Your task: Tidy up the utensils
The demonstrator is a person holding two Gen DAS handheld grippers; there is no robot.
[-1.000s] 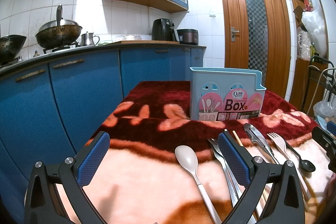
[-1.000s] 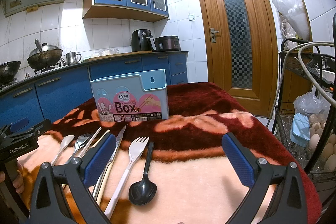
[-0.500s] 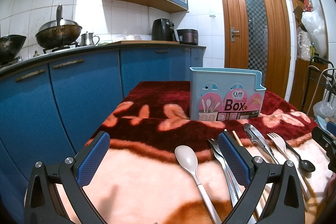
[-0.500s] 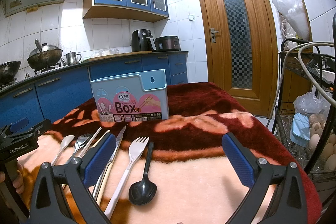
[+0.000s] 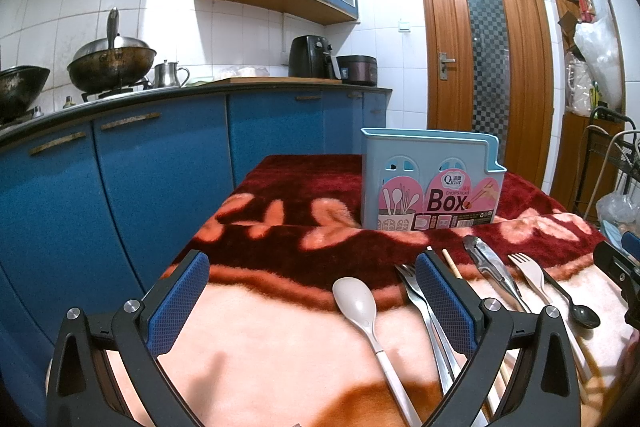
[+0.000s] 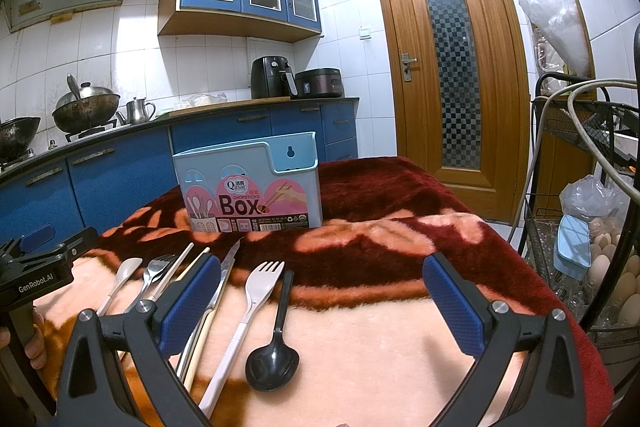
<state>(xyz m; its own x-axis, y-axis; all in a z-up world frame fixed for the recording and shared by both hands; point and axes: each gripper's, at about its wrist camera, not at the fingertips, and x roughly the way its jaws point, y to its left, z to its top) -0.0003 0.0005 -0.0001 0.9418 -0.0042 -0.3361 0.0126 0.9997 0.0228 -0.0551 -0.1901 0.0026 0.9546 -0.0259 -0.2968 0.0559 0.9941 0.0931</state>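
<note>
both fingers (image 5: 312, 301) (image 6: 320, 301) gaped wide, holding nothing; every utensil (image 6: 260, 301) lay near me, the far box (image 6: 250, 187) unfilled.

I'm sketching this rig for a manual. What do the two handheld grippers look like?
Both the left gripper and the right gripper have black A-shaped plastic fingers with silver screws and blue textured pads. The right wrist view shows the left gripper's black body with white "GenRobot.AI" lettering.
</note>
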